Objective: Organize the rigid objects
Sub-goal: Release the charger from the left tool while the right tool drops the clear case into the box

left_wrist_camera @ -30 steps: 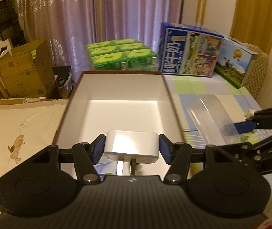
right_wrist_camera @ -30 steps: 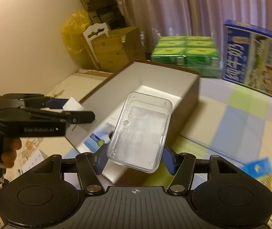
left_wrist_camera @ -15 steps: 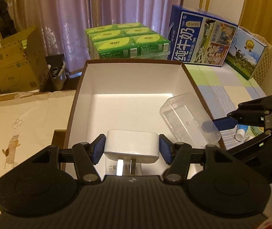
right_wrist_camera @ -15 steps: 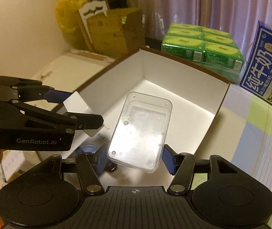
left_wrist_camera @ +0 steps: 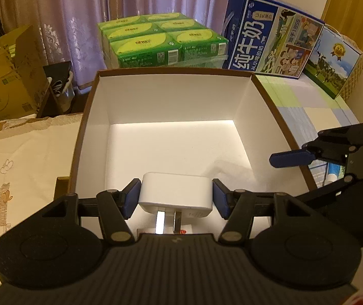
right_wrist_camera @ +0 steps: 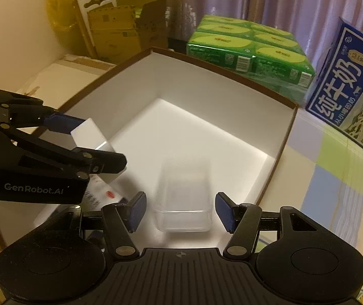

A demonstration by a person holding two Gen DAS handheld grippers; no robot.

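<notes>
While you are holding both tongs over the box: you are working at the drop-off stage, as far as I can judge.
Left tongs: they are clamping the white plug adapter by its two short sides, prongs pointing back toward your hand.
Adapter's place: it is hanging just above the near end of the white box, not yet touching the floor.
Right tongs: they are standing apart, with a gap showing on both sides of the clear plastic case.
Case's place: it is showing blurred between those pads, inside the box near its front; I cannot tell whether it is resting or dropping.
Adapter's handling: it is looking stiff, smooth and fairly light, so you are likely risking a slip on the glossy shell; keep squeezing the flat sides, never the prongs.
Case's handling: it is looking hollow, light and slick, probably prone to cracking; if you are regripping, take the long edges.
</notes>
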